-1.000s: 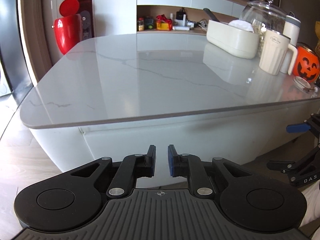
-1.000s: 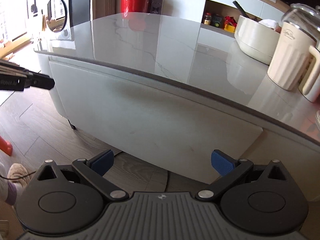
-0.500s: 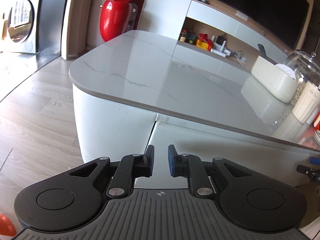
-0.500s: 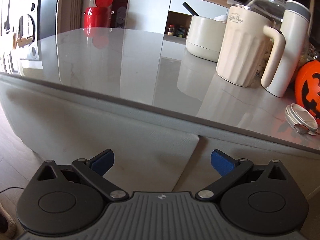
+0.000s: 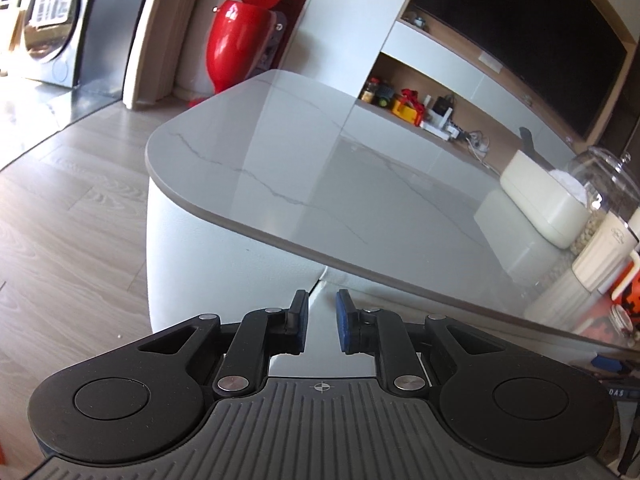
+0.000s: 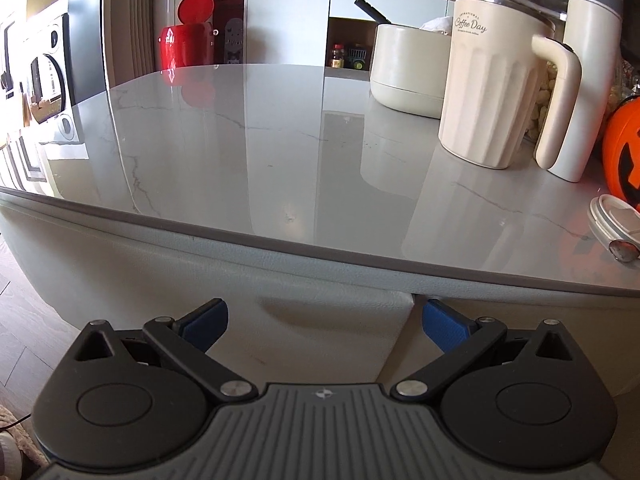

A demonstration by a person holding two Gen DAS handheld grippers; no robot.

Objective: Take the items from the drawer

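A white drawer front (image 6: 320, 332) sits closed under the grey marble table top (image 6: 240, 140); a shallow recessed grip (image 6: 288, 308) shows near its top edge. My right gripper (image 6: 324, 316) is open wide just in front of that grip, holding nothing. In the left wrist view the seam at the drawer's left end (image 5: 316, 284) lies straight ahead of my left gripper (image 5: 320, 316). Its pads are nearly together, with only a narrow gap and nothing between them. The drawer's contents are hidden.
At the table's right end stand a cream "Coffee Day" mug (image 6: 488, 92), a white tumbler (image 6: 588, 60), an orange pumpkin bucket (image 6: 624, 152), a cream container (image 6: 408, 76) and a small white lid (image 6: 612, 220). A red bin (image 5: 236, 44) stands beyond the table on wooden floor (image 5: 72, 220).
Both grippers have come closer to the table's front. The left has swung towards the table's left corner. The right has moved right along the drawer front to its recessed grip. Jaw widths are unchanged.
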